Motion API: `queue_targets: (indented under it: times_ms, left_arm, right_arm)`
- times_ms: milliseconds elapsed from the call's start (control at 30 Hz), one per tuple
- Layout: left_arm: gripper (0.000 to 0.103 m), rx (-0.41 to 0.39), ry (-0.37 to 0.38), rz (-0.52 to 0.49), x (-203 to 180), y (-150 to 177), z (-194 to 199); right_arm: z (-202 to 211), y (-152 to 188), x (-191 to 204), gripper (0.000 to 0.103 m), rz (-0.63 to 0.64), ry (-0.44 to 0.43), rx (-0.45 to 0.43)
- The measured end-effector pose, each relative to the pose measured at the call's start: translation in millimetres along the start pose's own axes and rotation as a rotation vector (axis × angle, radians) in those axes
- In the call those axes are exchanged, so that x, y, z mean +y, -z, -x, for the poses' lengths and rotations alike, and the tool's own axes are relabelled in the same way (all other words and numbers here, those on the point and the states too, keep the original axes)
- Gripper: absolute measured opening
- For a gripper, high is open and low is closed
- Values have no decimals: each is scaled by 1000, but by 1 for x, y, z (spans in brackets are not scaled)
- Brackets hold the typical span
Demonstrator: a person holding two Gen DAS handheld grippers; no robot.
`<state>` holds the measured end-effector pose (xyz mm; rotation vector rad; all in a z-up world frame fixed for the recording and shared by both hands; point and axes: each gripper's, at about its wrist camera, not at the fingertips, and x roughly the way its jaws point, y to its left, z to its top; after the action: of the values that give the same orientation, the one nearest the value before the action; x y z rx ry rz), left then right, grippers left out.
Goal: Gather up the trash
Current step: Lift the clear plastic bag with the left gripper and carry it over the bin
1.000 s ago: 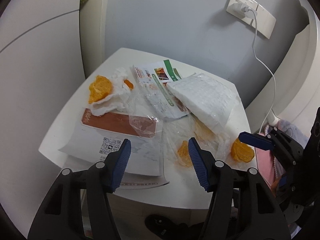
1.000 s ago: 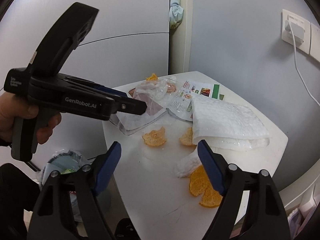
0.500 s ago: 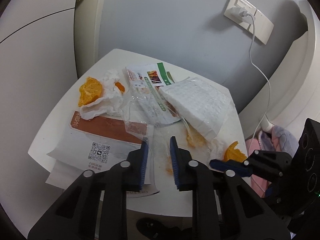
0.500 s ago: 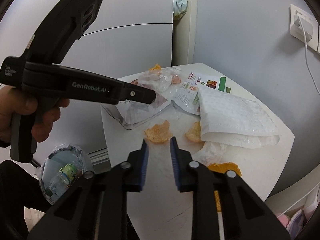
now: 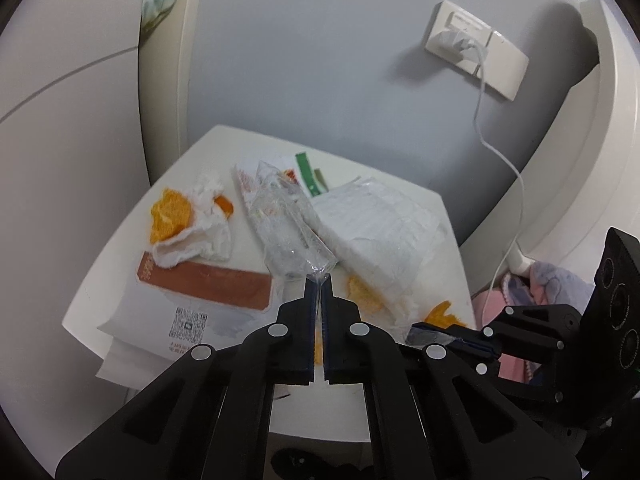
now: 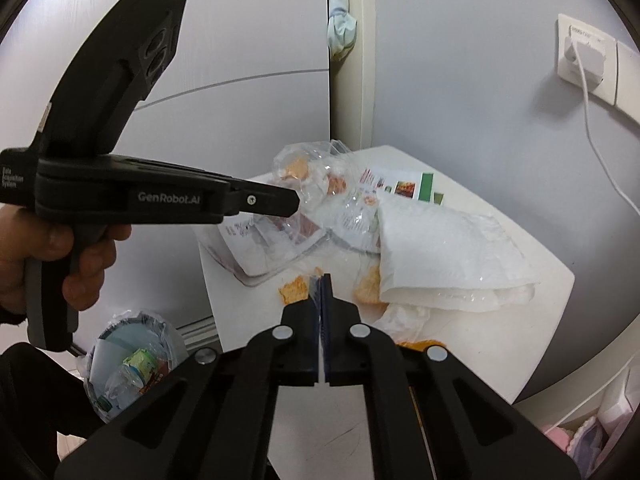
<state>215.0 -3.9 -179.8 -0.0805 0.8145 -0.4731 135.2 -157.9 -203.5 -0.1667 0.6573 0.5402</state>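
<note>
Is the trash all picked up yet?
Not yet. Some trash already sits in the bin. The left hand-held gripper pinches a clear plastic wrapper; the right hand-held gripper pinches clear film too. Orange peels, tissue and papers remain on the table.

Two grippers show: the left gripper (image 5: pixel 319 292) at lower centre of its own view and the right gripper (image 6: pixel 320 286) at lower centre of its own. The small white table (image 5: pixel 120 272) carries four visible orange peel pieces, at (image 5: pixel 170 216), (image 5: pixel 223 205), (image 5: pixel 362 292) and (image 5: pixel 442 314), one crumpled tissue (image 5: pixel 204 232), one clear plastic wrap (image 5: pixel 288 228), one white padded mailer (image 5: pixel 376 224), one brown-banded paper (image 5: pixel 200 292) and one printed leaflet (image 6: pixel 400 188). One wall socket (image 5: pixel 476 48) with one white cable (image 5: pixel 516 184) sits at upper right of the left view, and one trash bin (image 6: pixel 132 364) at lower left of the right view.
</note>
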Motion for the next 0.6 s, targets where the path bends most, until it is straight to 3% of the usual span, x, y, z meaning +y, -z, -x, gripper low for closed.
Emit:
queue_targets:
  times_ms: [600]
  left_arm:
    - [1,-111,-22,-31,-34,-22,77]
  right_arm:
    - [64,-33,14,4,35,10,-119]
